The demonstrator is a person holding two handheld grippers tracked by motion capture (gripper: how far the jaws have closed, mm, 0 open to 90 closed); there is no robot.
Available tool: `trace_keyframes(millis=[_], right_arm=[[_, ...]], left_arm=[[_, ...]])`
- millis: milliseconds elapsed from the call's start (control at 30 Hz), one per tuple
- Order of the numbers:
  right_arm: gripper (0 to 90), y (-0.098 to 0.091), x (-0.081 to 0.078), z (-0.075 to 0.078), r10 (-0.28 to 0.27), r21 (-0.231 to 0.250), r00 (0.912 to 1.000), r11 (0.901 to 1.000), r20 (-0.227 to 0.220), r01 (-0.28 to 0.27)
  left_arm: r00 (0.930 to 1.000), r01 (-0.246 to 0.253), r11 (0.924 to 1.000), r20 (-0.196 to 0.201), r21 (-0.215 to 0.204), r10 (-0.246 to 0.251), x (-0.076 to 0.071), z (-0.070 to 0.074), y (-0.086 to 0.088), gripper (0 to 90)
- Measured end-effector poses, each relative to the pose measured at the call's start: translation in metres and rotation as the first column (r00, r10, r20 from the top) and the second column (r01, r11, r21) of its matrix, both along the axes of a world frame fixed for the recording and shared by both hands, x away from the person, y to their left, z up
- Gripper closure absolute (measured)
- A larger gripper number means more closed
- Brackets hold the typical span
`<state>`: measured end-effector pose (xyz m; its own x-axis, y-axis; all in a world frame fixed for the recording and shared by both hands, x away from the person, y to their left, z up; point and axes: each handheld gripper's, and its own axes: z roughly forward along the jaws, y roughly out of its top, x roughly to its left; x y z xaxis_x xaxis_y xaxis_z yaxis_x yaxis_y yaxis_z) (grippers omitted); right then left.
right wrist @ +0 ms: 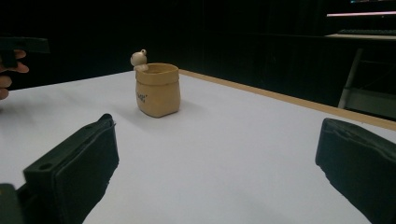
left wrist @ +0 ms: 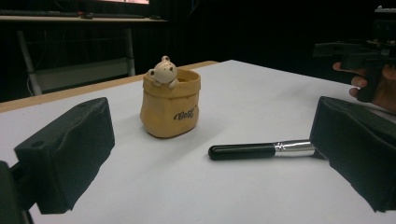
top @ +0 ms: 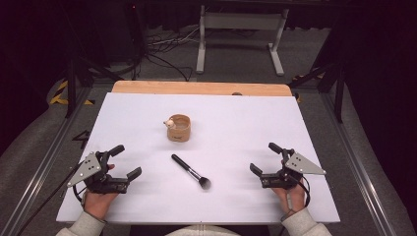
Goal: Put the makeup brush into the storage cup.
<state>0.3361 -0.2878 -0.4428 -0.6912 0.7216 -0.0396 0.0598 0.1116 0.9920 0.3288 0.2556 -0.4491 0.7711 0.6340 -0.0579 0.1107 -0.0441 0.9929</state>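
Hands rest low on the white table [top: 246, 196] at either near corner: the left gripper [top: 125, 162], held by the left hand [top: 98, 199], lies level with its jaws spread wide around nothing and aimed inward, and the right gripper [top: 265, 158] mirrors it from the far side, jaws likewise wide and bare. Between them, farther back, stands a tan sack-shaped cup [top: 179, 128] with a small pale animal figure [left wrist: 162, 71] peeking over its rim; what lies inside I cannot tell. Nearer, well apart from both grippers, lies the makeup brush [top: 191, 171], flat and slanted, with a glossy black handle, a silver ferrule and a dark bristle head toward the right gripper.
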Motion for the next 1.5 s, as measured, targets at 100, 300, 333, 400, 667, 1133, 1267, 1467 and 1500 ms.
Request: trace_keyframes(millis=[100, 300, 333, 400, 667, 1133, 1267, 1467, 1500], right_arm=[[0.0, -0.001, 0.0, 0.0, 0.0, 0.004, 1.0, 1.0, 0.0, 0.0], [0.0, 0.0, 0.0, 0.0, -0.001, -0.004, 1.0, 1.0, -0.004, 0.001], [0.0, 0.0, 0.0, 0.001, 0.0, -0.003, 1.0, 1.0, -0.003, 0.0], [0.0, 0.0, -0.001, 0.001, 0.004, 0.004, 1.0, 1.0, -0.001, -0.004], [0.0, 0.0, 0.0, 0.001, 0.019, 0.023, 0.9997, 0.9996, -0.013, -0.018], [0.0, -0.003, 0.0, 0.001, 0.027, 0.043, 0.9995, 0.9987, -0.019, -0.026], [0.0, -0.003, 0.0, 0.001, 0.023, 0.045, 0.9995, 0.9987, -0.02, -0.023], [0.0, -0.004, 0.0, 0.001, 0.024, 0.041, 0.9994, 0.9989, -0.025, -0.022], [0.0, -0.004, 0.0, 0.001, 0.023, 0.04, 0.9994, 0.999, -0.024, -0.022]], left_arm=[[1.0, 0.002, 1.0, -0.001, -0.001, -0.002, 0.0, 0.0, 0.0, 0.4], [0.9999, 0.01, 0.9999, -0.007, -0.001, -0.01, 0.001, 0.003, -0.001, 0.6], [0.9998, 0.017, 0.9999, -0.01, 0.004, -0.017, 0.001, 0.005, -0.002, 0.6], [0.9997, 0.024, 0.9997, 0.001, 0.009, -0.024, 0.001, 0.008, -0.004, 0.8], [0.9978, 0.05, 0.9987, 0.043, 0.014, -0.05, 0.008, 0.03, -0.014, 0.8], [0.9919, 0.122, 0.9924, 0.035, 0.019, -0.122, 0.026, 0.041, -0.044, 0.2], [0.9888, 0.144, 0.9893, 0.036, 0.02, -0.145, 0.03, 0.045, -0.055, 0.2], [0.9854, 0.168, 0.9854, 0.024, 0.028, -0.169, 0.037, 0.047, -0.068, 0.1], [0.9849, 0.171, 0.985, 0.025, 0.027, -0.171, 0.038, 0.047, -0.071, 0.1]])
